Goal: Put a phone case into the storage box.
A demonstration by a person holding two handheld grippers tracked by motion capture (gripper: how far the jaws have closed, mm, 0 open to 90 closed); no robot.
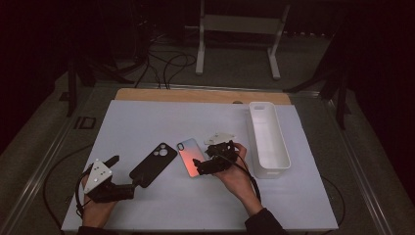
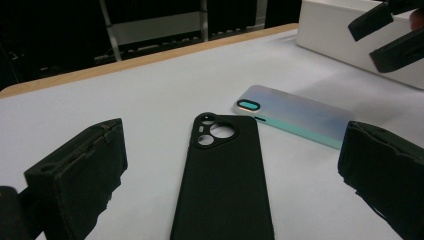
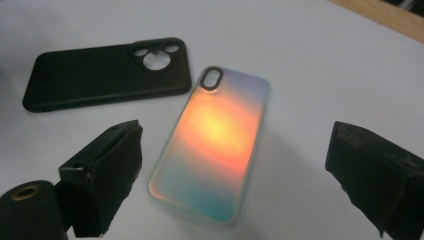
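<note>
On the white tabletop (image 1: 147, 122) lie two phone cases, side by side and a little apart. The black case (image 1: 153, 164) lies flat with its back up, and its camera cut-outs point away from the person. The iridescent case (image 1: 190, 156) lies to its right, also back up; its surface shines orange in the middle and turns to green-blue at the near end. No brand name, label or other writing can be read on either case, and the backs look plain.

The left tool (image 1: 128, 182) is held low at the near end of the black case. In the left gripper view its jaws stand wide open, one on each side of the black case (image 2: 222, 175), and they hold nothing. The iridescent case (image 2: 295, 117) lies farther off in that view.

The right tool (image 1: 198, 166) is at the near right edge of the iridescent case. In the right gripper view its jaws are also wide open with the iridescent case (image 3: 215, 145) between them, and they grip nothing.

A white tray (image 1: 281, 166) stands at the right side of the tabletop, without printing that I can read.
</note>
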